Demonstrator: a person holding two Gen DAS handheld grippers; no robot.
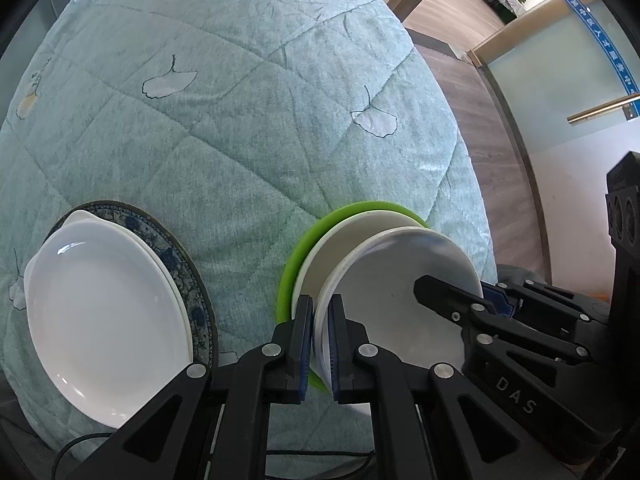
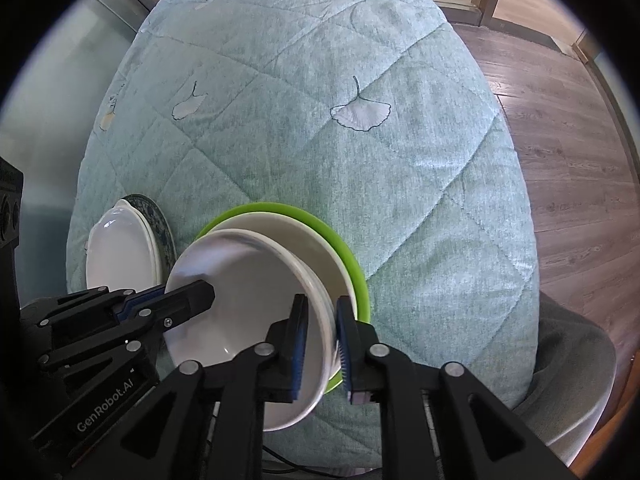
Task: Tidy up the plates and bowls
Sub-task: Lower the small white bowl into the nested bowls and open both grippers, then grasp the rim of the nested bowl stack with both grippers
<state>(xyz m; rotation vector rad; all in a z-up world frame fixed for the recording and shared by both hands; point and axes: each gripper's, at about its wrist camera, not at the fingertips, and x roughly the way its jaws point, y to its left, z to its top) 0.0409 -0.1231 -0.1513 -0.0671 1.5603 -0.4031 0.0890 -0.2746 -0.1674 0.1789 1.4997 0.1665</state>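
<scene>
A quilted teal cloth (image 1: 240,120) with ginkgo-leaf prints (image 2: 360,114) covers the table. Wood-plank floor (image 2: 560,140) lies to the right. A glass partition (image 1: 560,76) carries a blue strip (image 1: 592,28) and a metal handle (image 1: 600,110). A black cable (image 1: 72,446) runs along the near edge.

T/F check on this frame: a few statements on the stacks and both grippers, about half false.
1. The top white bowl sits in a stack with a green plate at the bottom. True.
2. The blue-patterned plate tops its stack. False: it is at the bottom, with white plates on it.
3. The left gripper and right gripper each straddle the top white bowl's rim. True.
4. The dishes stand on bare wood. False: they stand on a pale teal quilt with a leaf print.
</scene>
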